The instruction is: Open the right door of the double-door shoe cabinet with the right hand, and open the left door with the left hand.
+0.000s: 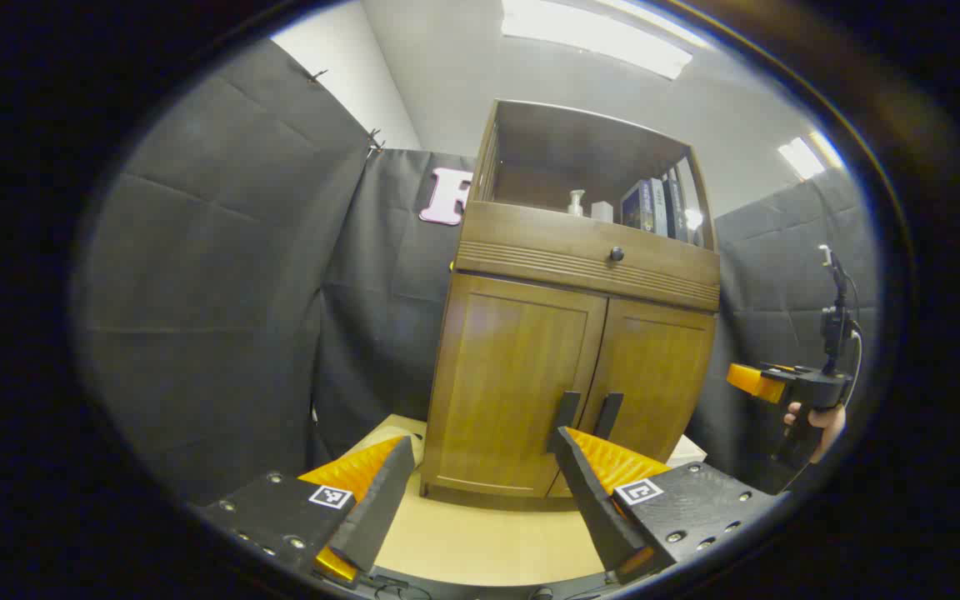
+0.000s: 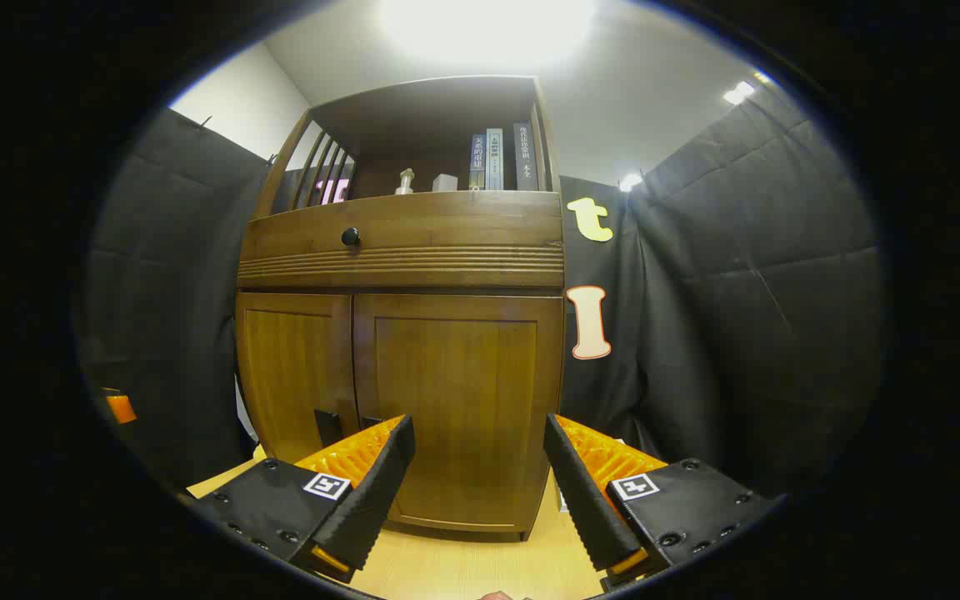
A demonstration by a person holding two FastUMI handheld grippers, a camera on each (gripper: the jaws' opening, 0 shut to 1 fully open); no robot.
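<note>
The shoe cabinet (image 1: 572, 333) stands on the counter (image 1: 480, 542) against the black booth wall, with both the left door (image 1: 513, 383) and the right door (image 2: 455, 400) closed. The left gripper (image 1: 480, 467) is spread wide just short of the left door, touching nothing. The right gripper (image 2: 476, 454) is also spread wide, facing the right door and holding nothing. Books (image 2: 501, 158) stand on the upper shelf.
</note>
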